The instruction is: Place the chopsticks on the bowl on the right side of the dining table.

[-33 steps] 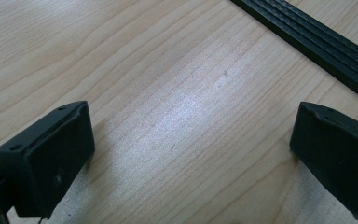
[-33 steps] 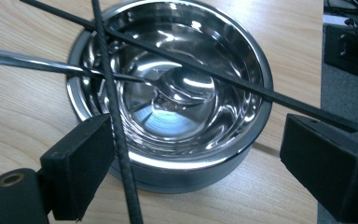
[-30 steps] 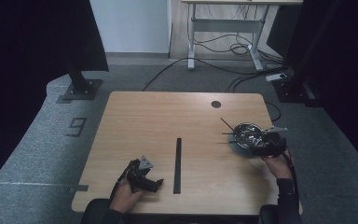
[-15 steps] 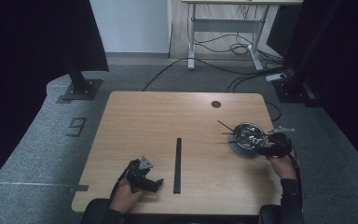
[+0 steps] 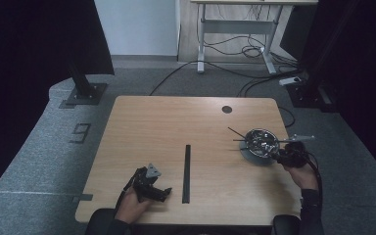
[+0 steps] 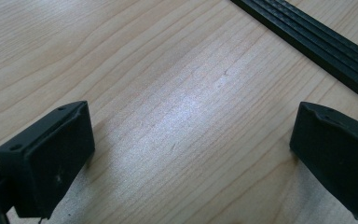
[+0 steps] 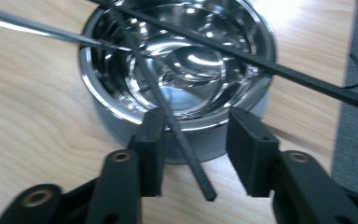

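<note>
The shiny round steel bowl is sitting on the right part of the pale wooden table, near its right edge, with several thin black chopsticks leaning in it and sticking out over its rim. In the right gripper view the right gripper is reaching at the near side of the bowl; its jaws have just been closing and are standing at a narrow gap with one black chopstick passing between them. That stick is lying close against one pad, but the other pad is clearly apart from it, so it is not being clamped. A second long black chopstick is crossing the bowl's rim above the jaws, and a thin grey metal rod is slanting in from the side, both crowding the reach.

The left gripper is resting low on the table near its front edge, jaws spread wide over bare wood. A long flat black strip is lying on the table just beside it, between the two grippers. A small dark round hole is sitting in the tabletop beyond the bowl.
</note>
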Demonstrator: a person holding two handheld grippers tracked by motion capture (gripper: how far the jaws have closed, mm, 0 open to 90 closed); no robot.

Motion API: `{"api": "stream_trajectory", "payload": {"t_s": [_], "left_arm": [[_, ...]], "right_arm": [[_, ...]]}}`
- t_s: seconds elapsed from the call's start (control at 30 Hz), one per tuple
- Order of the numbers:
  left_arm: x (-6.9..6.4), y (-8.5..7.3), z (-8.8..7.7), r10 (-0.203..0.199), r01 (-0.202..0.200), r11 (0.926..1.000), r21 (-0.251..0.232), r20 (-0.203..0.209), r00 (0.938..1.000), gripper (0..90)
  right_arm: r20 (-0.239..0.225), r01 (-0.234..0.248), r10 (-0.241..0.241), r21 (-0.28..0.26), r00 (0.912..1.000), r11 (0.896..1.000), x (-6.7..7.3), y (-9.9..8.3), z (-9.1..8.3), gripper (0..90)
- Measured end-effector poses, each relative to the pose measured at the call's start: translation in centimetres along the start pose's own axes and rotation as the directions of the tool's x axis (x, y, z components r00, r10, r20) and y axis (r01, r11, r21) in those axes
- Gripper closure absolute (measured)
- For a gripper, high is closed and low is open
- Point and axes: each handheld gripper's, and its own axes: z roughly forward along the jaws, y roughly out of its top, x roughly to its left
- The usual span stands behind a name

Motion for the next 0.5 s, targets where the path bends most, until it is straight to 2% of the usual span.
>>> {"api": "stream_trajectory", "payload": {"t_s": [0.03, 0.1, 0.2, 0.37, 0.5], "left_arm": [[0.0, 0.0, 0.0, 0.0, 0.0, 1.0, 0.0, 0.0, 1.0, 0.0], [0.0, 0.0, 0.0, 0.0, 0.0, 1.0, 0.0, 0.0, 1.0, 0.0], [0.0, 0.0, 0.0, 0.0, 0.0, 1.0, 0.0, 0.0, 1.0, 0.0], [0.0, 0.0, 0.0, 0.0, 0.0, 1.0, 0.0, 0.0, 1.0, 0.0], [0.0, 0.0, 0.0, 0.0, 0.0, 1.0, 0.0, 0.0, 1.0, 0.0]], "right_arm": [[-0.014, 0.012, -0.012, 0.011, 0.9998, 1.0, 0.08, -0.05, 0.1, 65.5], [-0.017, 0.017, -0.017, 0.019, 0.9997, 1.0, 0.12, -0.07, 0.17, 66.9], [-0.027, 0.037, -0.036, 0.038, 0.999, 0.999, 0.21, -0.18, 0.31, 73.9], [-0.054, 0.049, -0.047, 0.042, 0.9974, 0.998, -0.03, -0.41, 0.18, 80.1], [-0.066, 0.047, -0.043, 0.049, 0.9969, 0.998, -0.31, -0.61, 0.04, 81.7]]}}
